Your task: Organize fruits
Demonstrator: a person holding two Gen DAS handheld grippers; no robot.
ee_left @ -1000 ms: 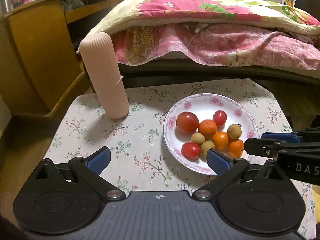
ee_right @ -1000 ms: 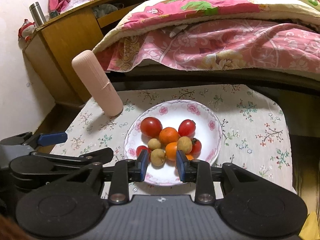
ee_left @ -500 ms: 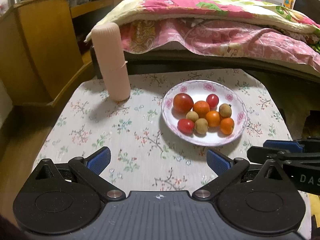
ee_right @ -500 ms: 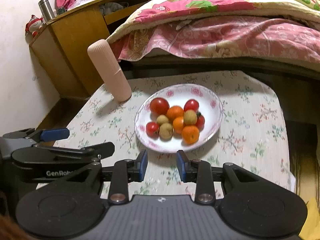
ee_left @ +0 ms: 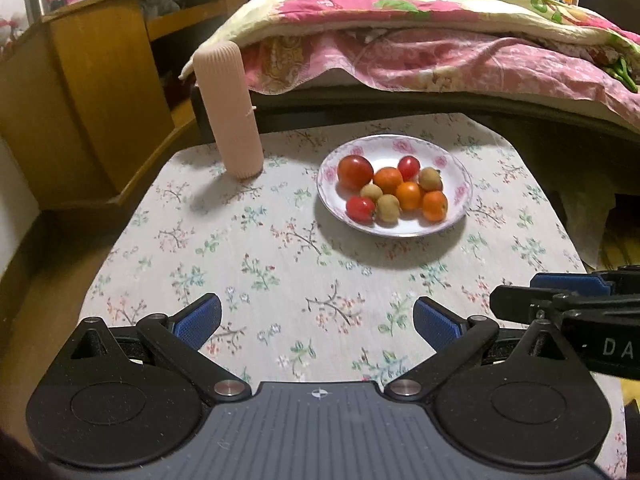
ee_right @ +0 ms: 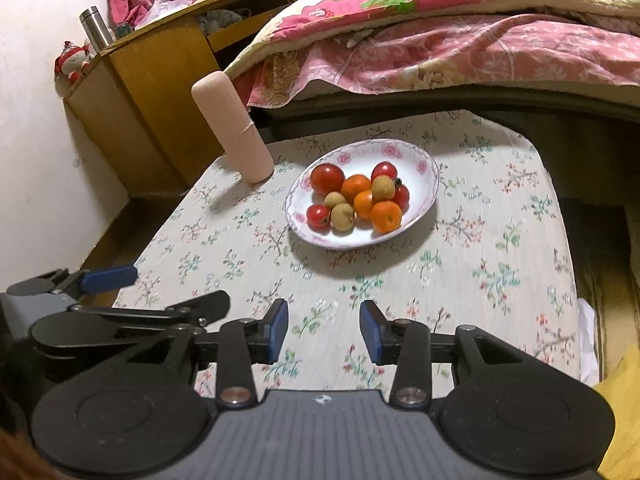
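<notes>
A white floral plate (ee_left: 456,172) (ee_right: 424,164) sits on the flowered tablecloth and holds several fruits: red tomatoes (ee_left: 354,171) (ee_right: 327,178), oranges (ee_left: 434,205) (ee_right: 385,216) and small brown longans (ee_left: 388,208) (ee_right: 343,216). My left gripper (ee_left: 317,324) is open wide and empty, over the near part of the table, well back from the plate. My right gripper (ee_right: 324,326) is open part way and empty, also back from the plate. Each gripper shows at the edge of the other's view.
A tall pink ribbed cylinder (ee_left: 229,110) (ee_right: 236,128) stands at the table's far left. A bed with pink quilts (ee_left: 440,40) runs behind the table. A wooden cabinet (ee_left: 92,92) stands at the left. The table's edges (ee_right: 560,216) drop off at both sides.
Both grippers have drawn back from the plate toward the near edge of the table. The fruits in the plate have not moved.
</notes>
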